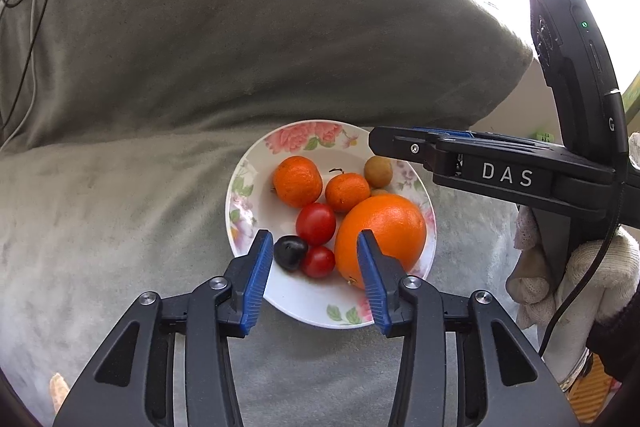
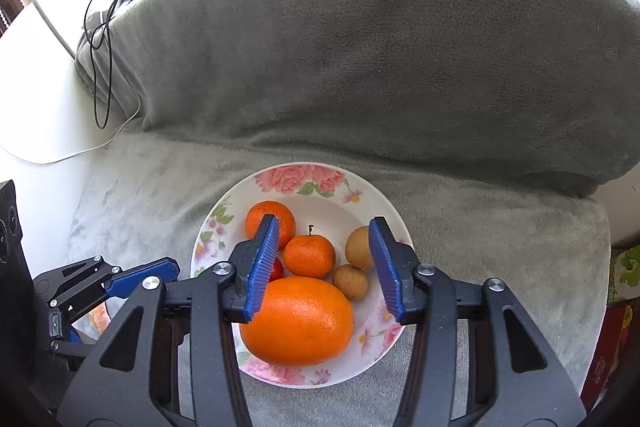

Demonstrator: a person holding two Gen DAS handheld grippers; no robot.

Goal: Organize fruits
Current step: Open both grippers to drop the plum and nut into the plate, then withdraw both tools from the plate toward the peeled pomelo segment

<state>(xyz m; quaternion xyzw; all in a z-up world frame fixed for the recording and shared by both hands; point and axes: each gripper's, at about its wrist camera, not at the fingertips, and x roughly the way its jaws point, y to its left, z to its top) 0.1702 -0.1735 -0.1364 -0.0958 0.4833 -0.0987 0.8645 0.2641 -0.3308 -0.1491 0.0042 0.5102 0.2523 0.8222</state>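
A white floral plate (image 1: 256, 203) (image 2: 328, 187) sits on a grey blanket and holds a large orange (image 1: 390, 227) (image 2: 298, 321), two mandarins (image 1: 297, 181) (image 1: 346, 191) (image 2: 309, 255), two cherry tomatoes (image 1: 315, 223) (image 1: 318, 261), a dark cherry (image 1: 289, 251) and two brown longans (image 1: 377, 171) (image 2: 351, 281) (image 2: 358, 247). My left gripper (image 1: 314, 243) is open and empty above the plate's near edge, over the cherry and tomatoes. My right gripper (image 2: 324, 231) is open and empty above the plate, over a mandarin; it also shows side-on in the left wrist view (image 1: 376, 141).
A thick grey cushion (image 1: 240, 27) (image 2: 380, 39) rises behind the plate. Black cables (image 2: 102, 39) hang over its left end beside a white surface (image 2: 36, 99). A gloved hand (image 1: 580, 283) holds the right gripper's handle.
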